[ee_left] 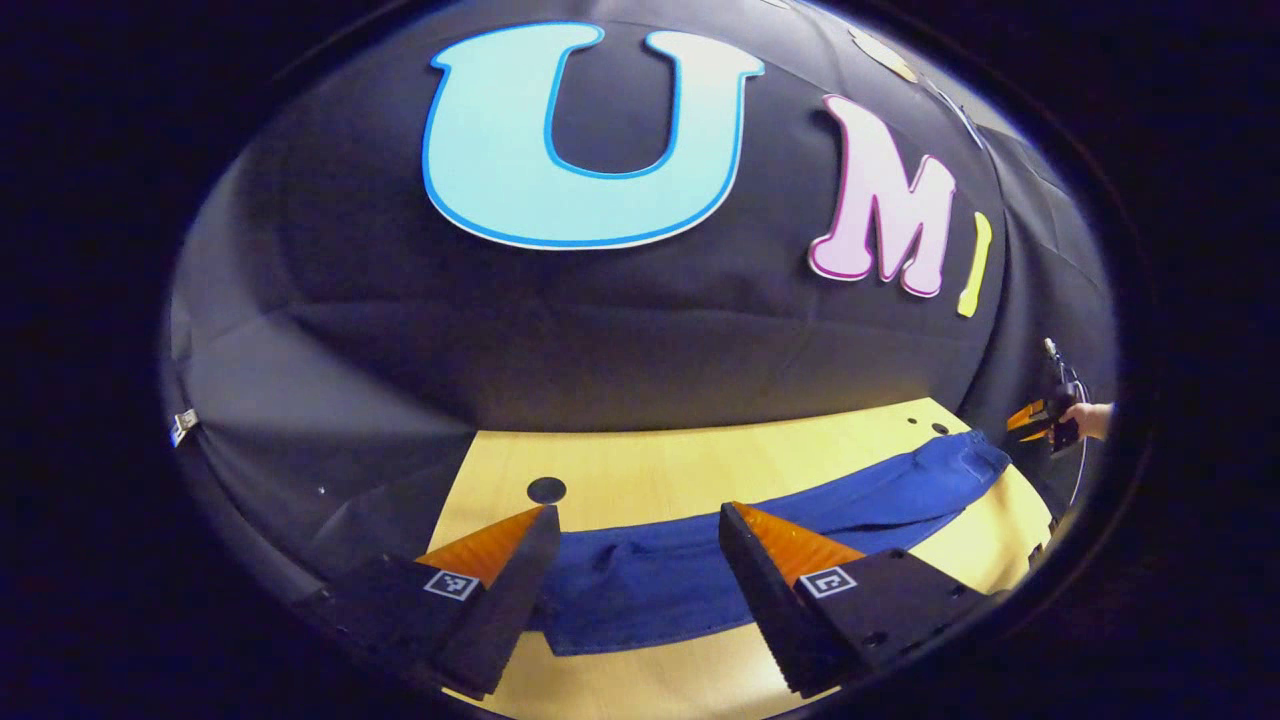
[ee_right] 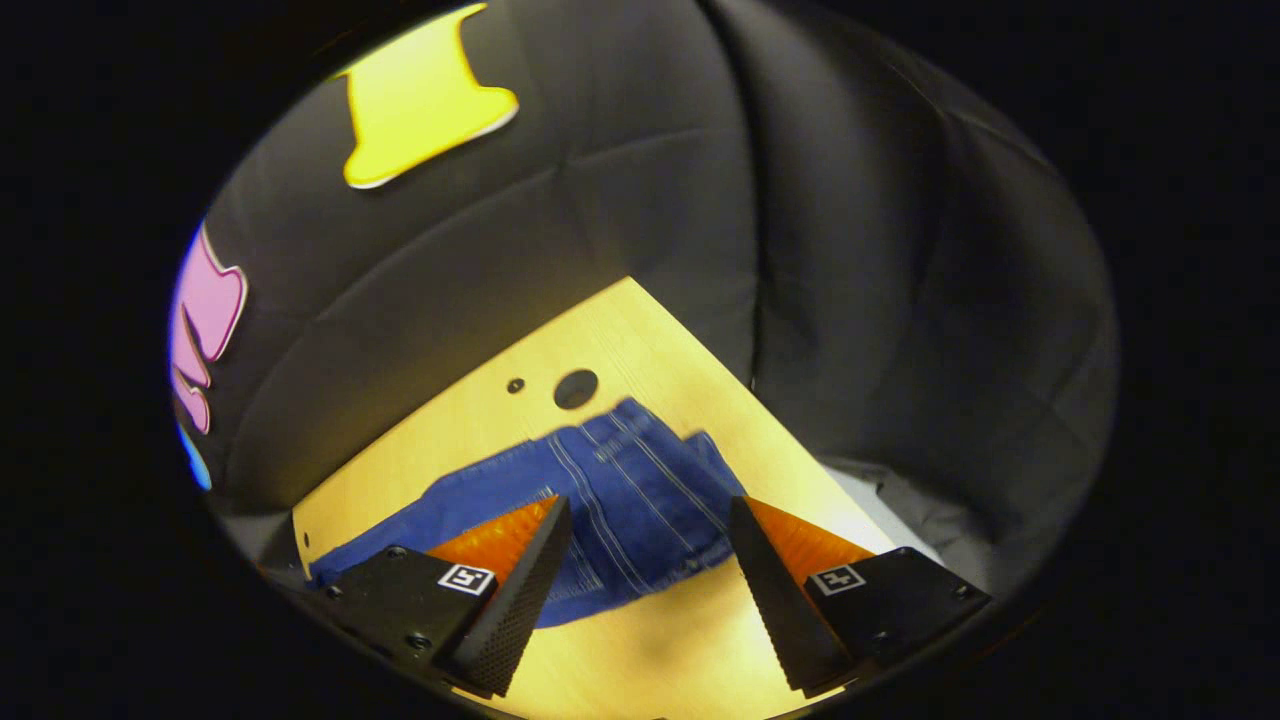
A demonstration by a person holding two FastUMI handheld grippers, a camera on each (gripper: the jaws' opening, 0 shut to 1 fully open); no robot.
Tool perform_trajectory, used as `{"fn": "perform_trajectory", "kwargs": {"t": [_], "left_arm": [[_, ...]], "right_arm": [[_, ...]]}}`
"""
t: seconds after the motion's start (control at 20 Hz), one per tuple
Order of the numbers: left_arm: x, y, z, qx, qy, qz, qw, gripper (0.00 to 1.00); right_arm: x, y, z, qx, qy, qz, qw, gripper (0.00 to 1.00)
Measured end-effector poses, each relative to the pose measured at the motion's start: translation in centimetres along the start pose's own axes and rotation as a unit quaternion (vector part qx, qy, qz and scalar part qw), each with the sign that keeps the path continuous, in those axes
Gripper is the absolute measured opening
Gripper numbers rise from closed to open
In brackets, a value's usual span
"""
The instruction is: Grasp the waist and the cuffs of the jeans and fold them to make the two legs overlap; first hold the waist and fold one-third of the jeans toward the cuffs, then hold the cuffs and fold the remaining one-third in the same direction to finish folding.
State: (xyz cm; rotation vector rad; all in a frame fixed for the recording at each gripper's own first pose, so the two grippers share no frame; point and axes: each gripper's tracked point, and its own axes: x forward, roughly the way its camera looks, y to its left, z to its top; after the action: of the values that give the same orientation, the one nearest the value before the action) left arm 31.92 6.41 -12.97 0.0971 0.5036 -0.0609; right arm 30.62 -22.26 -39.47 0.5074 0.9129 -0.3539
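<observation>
Jeans (ee_left: 700, 570) lie flat and stretched out along the pale wooden desk (ee_left: 650, 470), so you are at the very start: nothing is folded yet. In the left gripper view your left tool (ee_left: 635, 560) hovers above one end of the denim with its fingers spread wide and nothing between them; this looks like the cuff end, though the hem is partly hidden behind the fingers. Far along the cloth, at the other end, you can see the other tool and the hand (ee_left: 1090, 420) holding it.

In the right gripper view your right tool (ee_right: 650, 560) is likewise spread and empty, poised over the end with the pale seam stitching (ee_right: 620, 470), which I judge to be the waist. A round hole (ee_right: 576, 388) in the desk sits just beyond it.

To do this first step well, bring both tools down to the near edge of the cloth, one at the waist and one at the cuffs, and let the lower finger slide under the fabric before you close. Take enough denim that it cannot slip, but only the layer you mean to lift. Then carry both ends across together at the same height, so the legs land edge on edge. Uneven lifting is the likely fault; it would skew the overlap.
</observation>
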Motion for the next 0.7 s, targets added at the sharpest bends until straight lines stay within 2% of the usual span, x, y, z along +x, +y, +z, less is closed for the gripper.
{"fn": "perform_trajectory", "kwargs": {"t": [0.15, 0.3, 0.6, 0.65, 0.7], "left_arm": [[-2.5, -3.7, -2.0, -0.004, 0.006, -0.029, 1.0, 1.0], [-3.2, -4.8, -3.3, -0.001, 0.019, -0.031, 0.999, 1.0], [-3.6, -5.5, -4.0, 0.001, 0.036, -0.015, 0.999, 0.99], [-3.6, -5.7, -4.0, 0.003, 0.036, -0.017, 0.999, 0.99], [-3.6, -6.0, -4.1, 0.004, 0.037, -0.014, 0.999, 0.98]], "right_arm": [[1.4, -2.9, -2.0, 0.079, 0.019, -0.03, 0.996, 0.98], [3.4, -4.5, -2.6, 0.14, 0.025, -0.044, 0.989, 0.98], [5.9, -2.7, -1.3, 0.218, -0.008, 0.006, 0.976, 0.98], [6.4, -3.3, -2.0, 0.215, 0.005, -0.006, 0.977, 0.91], [6.6, -4.0, -2.5, 0.217, 0.002, -0.022, 0.976, 0.66]]}}
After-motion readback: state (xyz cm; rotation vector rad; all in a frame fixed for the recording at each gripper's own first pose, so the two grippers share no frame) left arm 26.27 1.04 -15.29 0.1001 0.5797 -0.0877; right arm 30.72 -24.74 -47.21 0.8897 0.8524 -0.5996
